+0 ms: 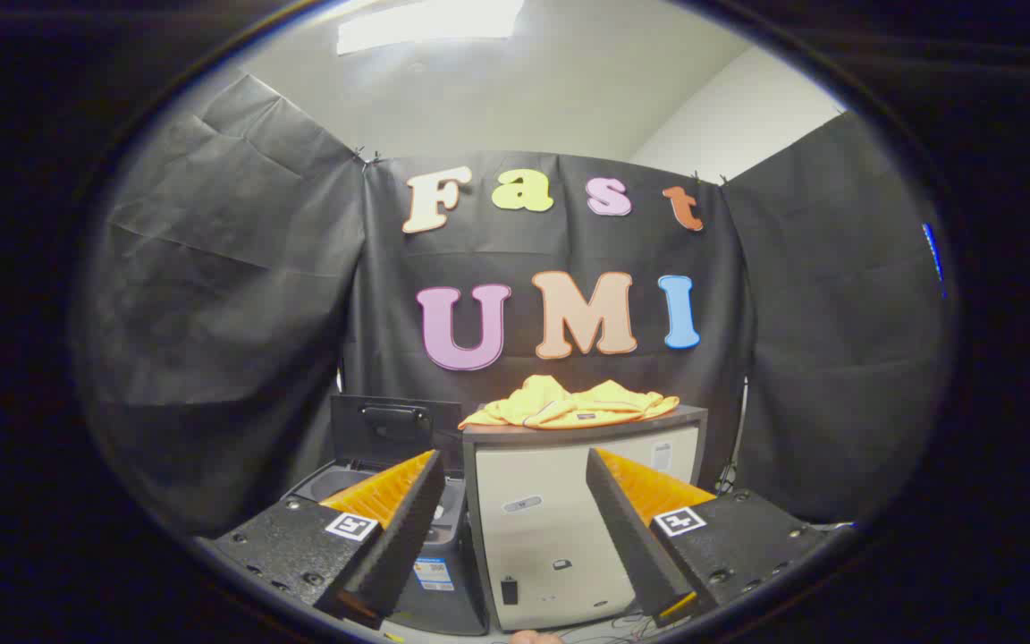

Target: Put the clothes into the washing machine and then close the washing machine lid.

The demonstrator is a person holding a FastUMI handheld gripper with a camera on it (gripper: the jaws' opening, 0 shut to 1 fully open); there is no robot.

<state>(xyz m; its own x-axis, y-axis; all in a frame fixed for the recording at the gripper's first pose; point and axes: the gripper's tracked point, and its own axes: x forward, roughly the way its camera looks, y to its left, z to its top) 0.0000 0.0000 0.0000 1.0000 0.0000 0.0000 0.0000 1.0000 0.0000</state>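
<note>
**Approaching the clothes, lid already up**

Facing the booth from a distance, the gripper [515, 528] holds its two fingers spread wide with nothing between them; the gap frames the front of a pale cabinet [569, 528], which serves as the landmark here.

In the gripper view, the yellow clothes [573, 404] lie in a loose heap on top of the cabinet, well beyond the fingertips and not touched. Just to the left of the cabinet and lower than its top stands the washing machine [430, 572], partly hidden behind the left finger. Its dark lid [390, 429] is raised upright at the back, and the rim of the tub shows below it.

The step in hand looks like the first one: reaching for the clothes. Nothing has gone into the tub as far as can be seen. The next move calls for lifting the gripper up and forward over the cabinet top, then pinching a thick fold so the whole heap comes away.

Small stickers sit on the cabinet front, the washing machine front and the clothes; all are too small to read. Each finger carries a square marker tag.
</note>
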